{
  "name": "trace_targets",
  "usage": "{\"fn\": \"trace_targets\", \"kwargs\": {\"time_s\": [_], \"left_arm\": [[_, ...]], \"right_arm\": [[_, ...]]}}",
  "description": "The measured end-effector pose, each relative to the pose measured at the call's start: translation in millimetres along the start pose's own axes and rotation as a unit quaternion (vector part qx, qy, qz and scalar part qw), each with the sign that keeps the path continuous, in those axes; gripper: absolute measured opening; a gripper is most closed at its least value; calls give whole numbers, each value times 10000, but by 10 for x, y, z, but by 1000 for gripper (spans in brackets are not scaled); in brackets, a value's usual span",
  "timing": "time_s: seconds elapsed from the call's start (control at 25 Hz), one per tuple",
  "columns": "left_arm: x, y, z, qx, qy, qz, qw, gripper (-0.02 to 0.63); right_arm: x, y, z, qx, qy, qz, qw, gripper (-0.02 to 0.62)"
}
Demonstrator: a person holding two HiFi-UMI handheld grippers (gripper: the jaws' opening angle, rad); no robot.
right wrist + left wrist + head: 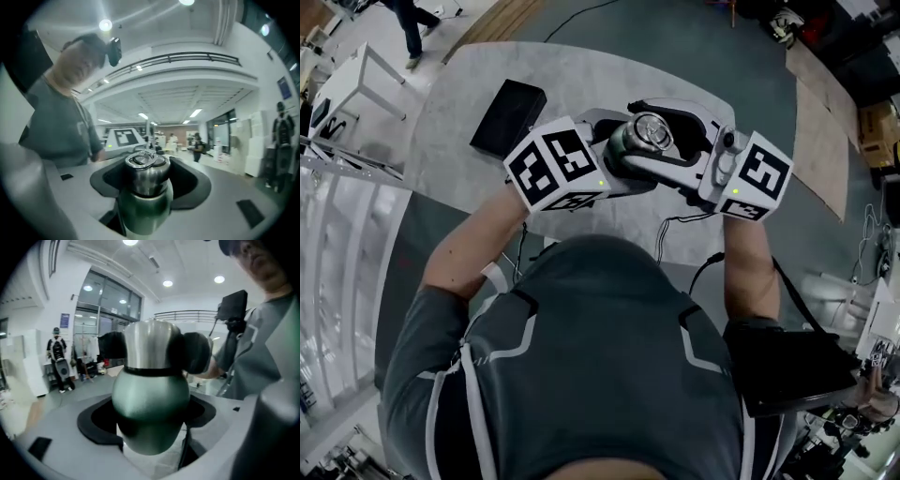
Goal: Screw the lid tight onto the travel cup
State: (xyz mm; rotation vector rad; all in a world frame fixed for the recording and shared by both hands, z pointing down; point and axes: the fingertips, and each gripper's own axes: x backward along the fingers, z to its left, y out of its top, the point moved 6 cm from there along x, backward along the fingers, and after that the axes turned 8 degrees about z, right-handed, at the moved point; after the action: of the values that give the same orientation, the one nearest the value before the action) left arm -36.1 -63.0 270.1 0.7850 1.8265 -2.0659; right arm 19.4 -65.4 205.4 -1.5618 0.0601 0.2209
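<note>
Left tongs [617,164] grip travel cup [625,143] seemingly upright, lid [652,129] up.

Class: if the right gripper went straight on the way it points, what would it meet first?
The lid. It is already between the right gripper's jaws, so the gripper would push into it at once.

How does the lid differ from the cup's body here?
The lid is bare silver metal; the cup body is dull green. The lid is narrower; the cup body bulges wider. The right gripper grips the lid; the left gripper holds the cup body. Both are round and sit joined.
</note>
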Motion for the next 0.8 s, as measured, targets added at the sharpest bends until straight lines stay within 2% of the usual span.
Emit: {"fn": "trace_targets", "kwargs": {"time_s": [0.08,0.12,0.2,0.28,0.36,0.44,0.48,0.6,0.68,0.8], "left_arm": [[-86,-102,134,294,619,141,9975,391],[-121,-147,177,398,797,193,9958,391],[-151,-205,192,480,797,212,9954,391],[-121,-195,114,331,403,107,9986,391],[-44,-118,-24,-77,-125,-13,9999,391],[60,-41,-162,-471,-579,-69,9972,391],[104,-18,-218,-596,-755,-85,9953,391],[148,34,-312,-696,-1156,-145,9907,391],[143,64,-340,-751,-1320,-154,9883,391],[131,90,-366,-844,-1410,-131,9863,391]], "right_arm": [[-61,-133,-86,-301,-992,120,9945,276],[-90,-186,-112,-446,-1319,157,9901,277],[-117,-249,-121,-626,-1497,181,9866,278],[-80,-233,-54,-545,-1013,184,9932,278],[22,-146,70,-321,2,127,9994,301],[124,-31,157,-174,951,-70,9953,314],[157,18,172,-82,1230,-175,9922,314],[200,107,201,273,1741,-310,9839,314],[185,133,223,438,1999,-231,9786,314],[164,99,233,326,2174,77,9755,313]]}}
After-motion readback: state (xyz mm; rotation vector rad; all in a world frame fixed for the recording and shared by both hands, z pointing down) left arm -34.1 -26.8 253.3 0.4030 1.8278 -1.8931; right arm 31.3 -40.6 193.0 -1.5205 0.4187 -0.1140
